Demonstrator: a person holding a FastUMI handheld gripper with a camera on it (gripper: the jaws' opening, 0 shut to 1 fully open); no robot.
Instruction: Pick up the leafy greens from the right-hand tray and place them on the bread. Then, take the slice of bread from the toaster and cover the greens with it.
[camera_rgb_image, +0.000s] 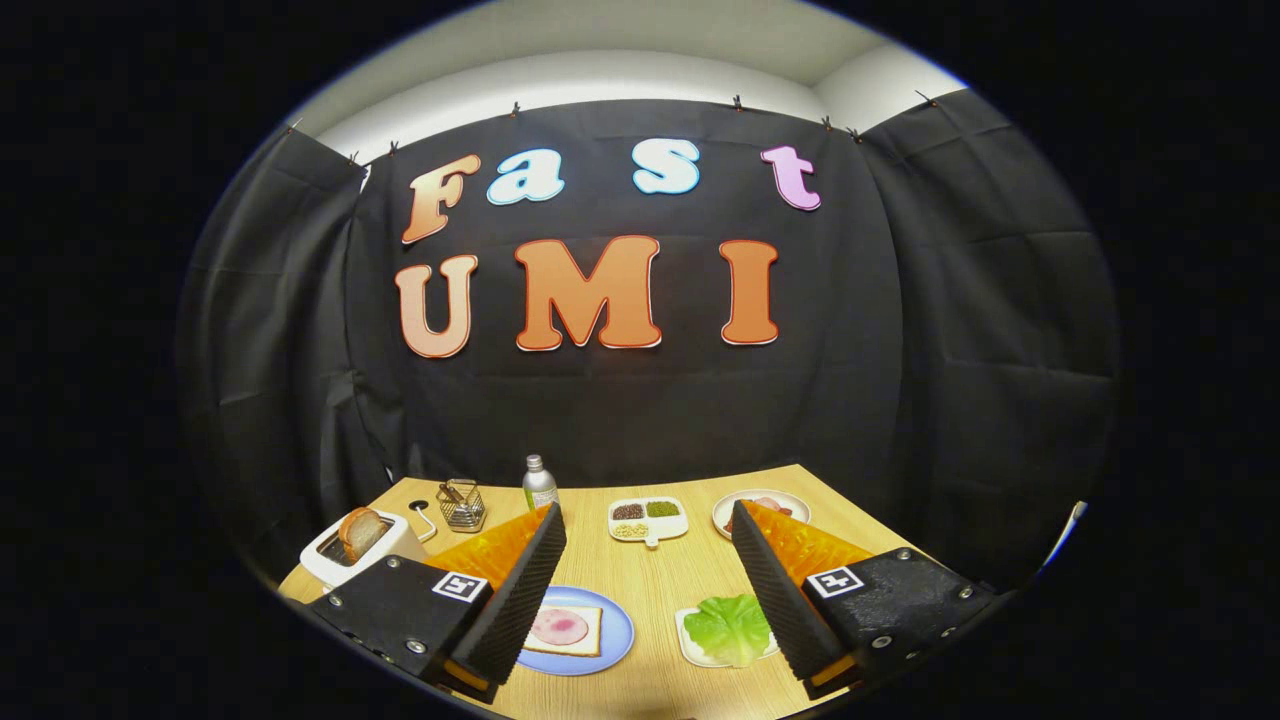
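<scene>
toaster (352, 552) far left | bread (566, 629) on plate (612, 648) | leafy greens (730, 627) on tray (692, 648), right of plate

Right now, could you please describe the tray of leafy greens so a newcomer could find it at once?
On the wooden table, look between the open tongs, toward the right finger. The small white tray sits right of the blue plate with bread and ham. Its ruffled bright green leafy greens set it apart from every other dish.

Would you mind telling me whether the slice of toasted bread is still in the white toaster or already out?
Still in: the toasted bread slice stands upright in the white toaster's slot. The gripper is open.
</scene>
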